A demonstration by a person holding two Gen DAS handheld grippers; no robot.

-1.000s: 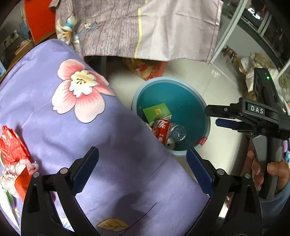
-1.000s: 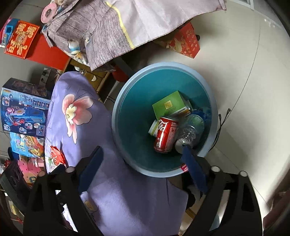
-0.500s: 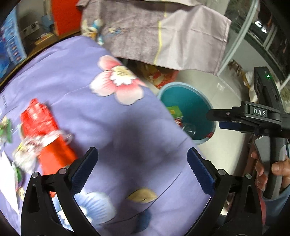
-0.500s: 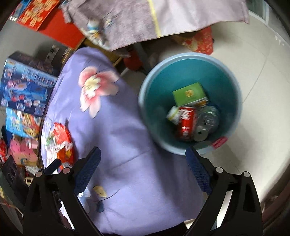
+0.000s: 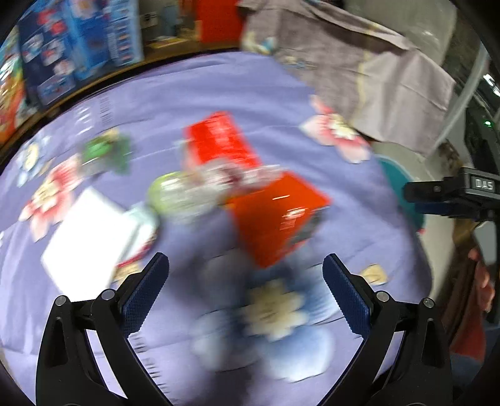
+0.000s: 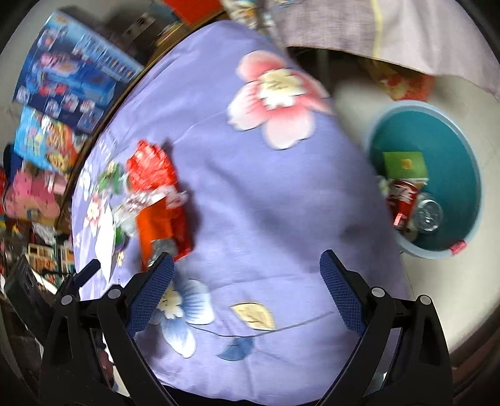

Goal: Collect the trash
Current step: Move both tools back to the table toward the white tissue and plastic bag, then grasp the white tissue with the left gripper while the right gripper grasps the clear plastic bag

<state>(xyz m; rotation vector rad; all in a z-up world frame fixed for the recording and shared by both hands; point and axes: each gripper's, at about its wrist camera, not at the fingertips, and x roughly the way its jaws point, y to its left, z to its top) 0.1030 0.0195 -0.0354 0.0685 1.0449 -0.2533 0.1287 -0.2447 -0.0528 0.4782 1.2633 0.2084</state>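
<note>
Both grippers stand wide apart and hold nothing: the left gripper [image 5: 245,274] hangs above the purple flowered cloth [image 5: 218,93], and the right gripper [image 6: 247,278] hangs over the same cloth nearer its edge. On the cloth lies a heap of trash, blurred in the left wrist view: two red items can be counted, a crinkled red wrapper [image 6: 150,168] and an orange-red box [image 5: 275,215] just beside it, with a clear crumpled wrapper [image 5: 218,178] lying across them. Near these are one pale green rounded piece [image 5: 175,193], one white sheet [image 5: 87,237] and one small green packet [image 5: 106,150]. One round bin [image 6: 468,175], pale blue at the rim and teal inside, stands on the light floor [image 6: 453,287] beside the cloth's edge. Inside it lie one green box [image 6: 404,164], one red can [image 6: 403,196] and one clear bottle [image 6: 429,212], touching one another. A greyish cloth [image 6: 406,28] hangs beyond the bin. Colourful boxes [image 6: 72,78] are stacked behind the purple cloth.
</note>
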